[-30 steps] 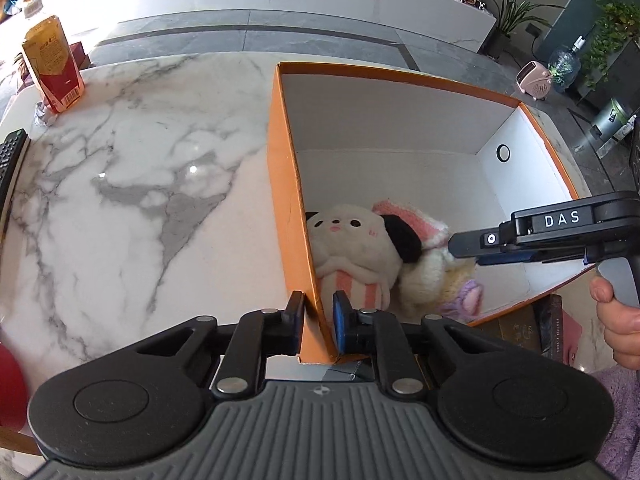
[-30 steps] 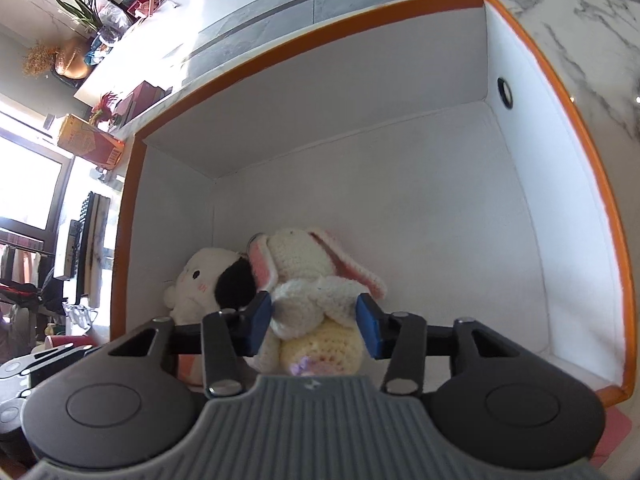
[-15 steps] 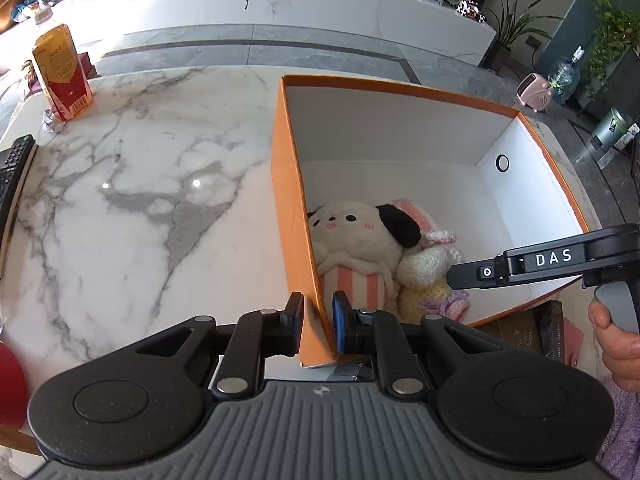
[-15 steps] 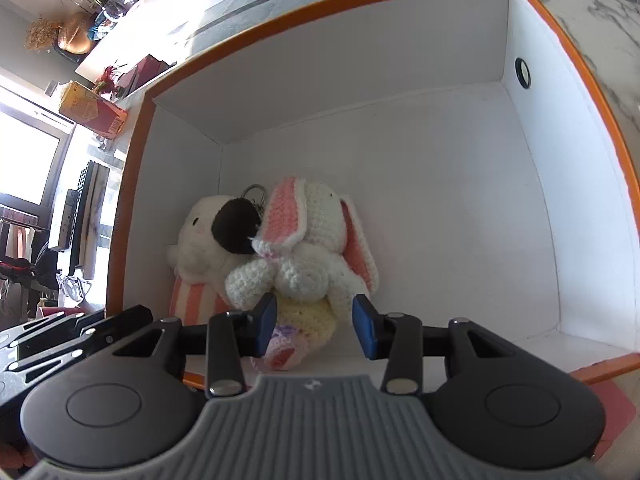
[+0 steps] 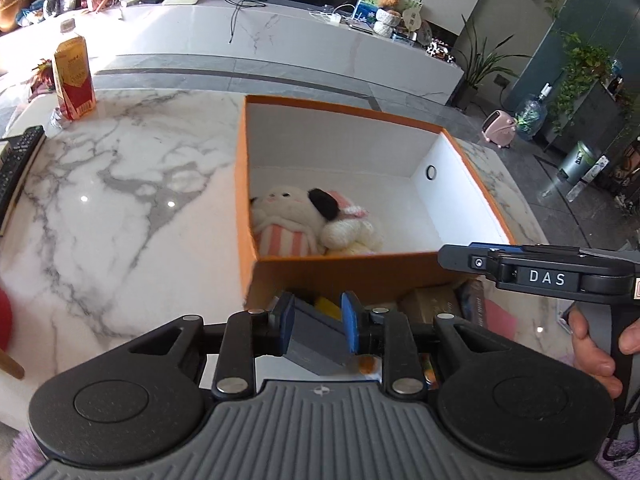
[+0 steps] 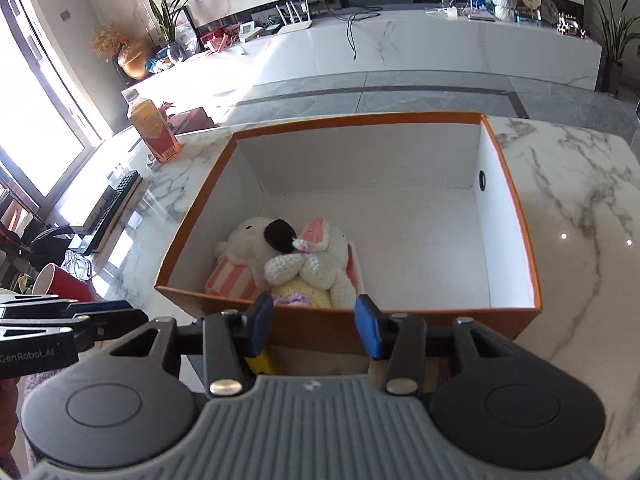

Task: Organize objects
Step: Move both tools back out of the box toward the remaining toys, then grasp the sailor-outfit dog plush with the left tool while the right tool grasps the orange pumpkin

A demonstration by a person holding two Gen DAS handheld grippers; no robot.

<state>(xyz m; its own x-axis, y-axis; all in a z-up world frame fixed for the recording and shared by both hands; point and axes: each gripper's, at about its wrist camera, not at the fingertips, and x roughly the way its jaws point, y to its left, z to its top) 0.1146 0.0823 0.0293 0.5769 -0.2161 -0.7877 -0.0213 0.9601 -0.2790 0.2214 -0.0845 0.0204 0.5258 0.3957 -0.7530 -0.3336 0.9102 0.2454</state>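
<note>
An orange box with a white inside stands on the marble table. In its near left corner lie a white plush dog with a black ear and a crocheted white and pink rabbit. My left gripper is pulled back in front of the box; a grey flat object lies between its jaws, and I cannot tell whether they press it. My right gripper is open and empty, just short of the box's near wall.
A bottle with a red and yellow label stands at the table's far left. A black remote lies at the left edge. A red cup is near left. Books and small items lie in front of the box.
Both grippers have drawn back out of the box. My left gripper has let go of the box wall and opened wider. My right gripper has left the rabbit lying in the box.
</note>
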